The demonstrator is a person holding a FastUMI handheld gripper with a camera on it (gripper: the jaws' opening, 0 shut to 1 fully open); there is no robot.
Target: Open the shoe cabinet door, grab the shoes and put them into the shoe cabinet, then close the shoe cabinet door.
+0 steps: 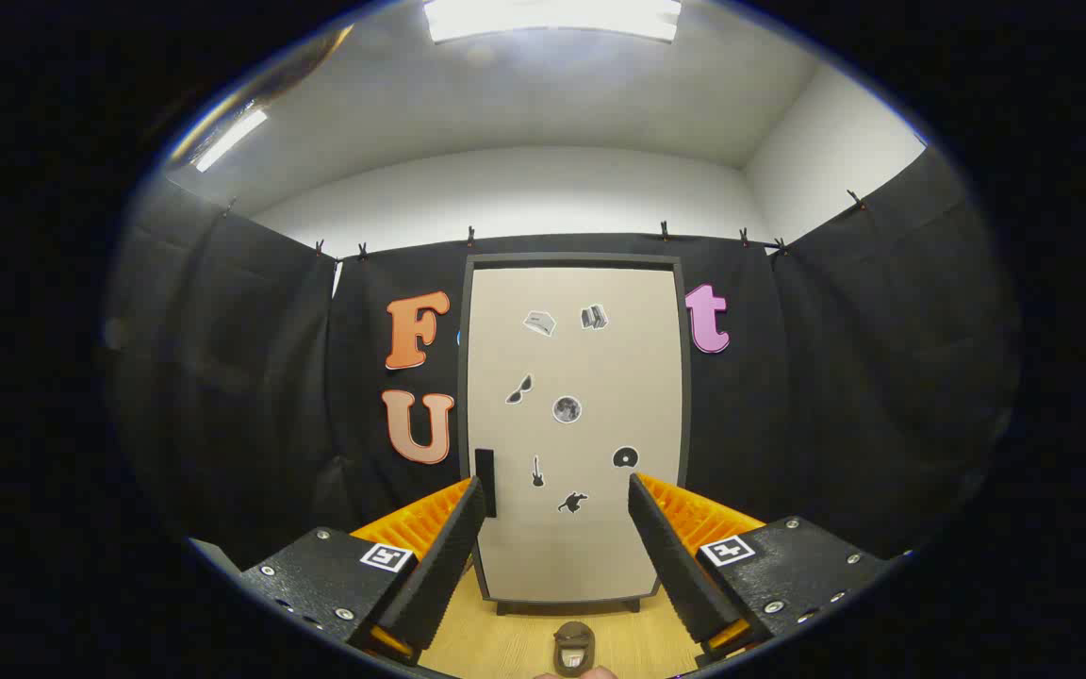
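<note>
A tall shoe cabinet (573,377) stands straight ahead against the booth wall. Its beige door (590,556) is shut and carries several small stickers. A black handle (485,482) sits on the door's left edge, just beyond my left fingertip. My gripper (557,514) is open, its two black-padded fingers (439,556) spread wide with nothing between them. On the wooden floor between the fingers, close below me, lies a brown shoe (574,649), partly cut off.
Black cloth walls close in on both sides of the cabinet. The light wooden floor (505,641) stretches from the cabinet's feet toward me. A ceiling light shines overhead.
</note>
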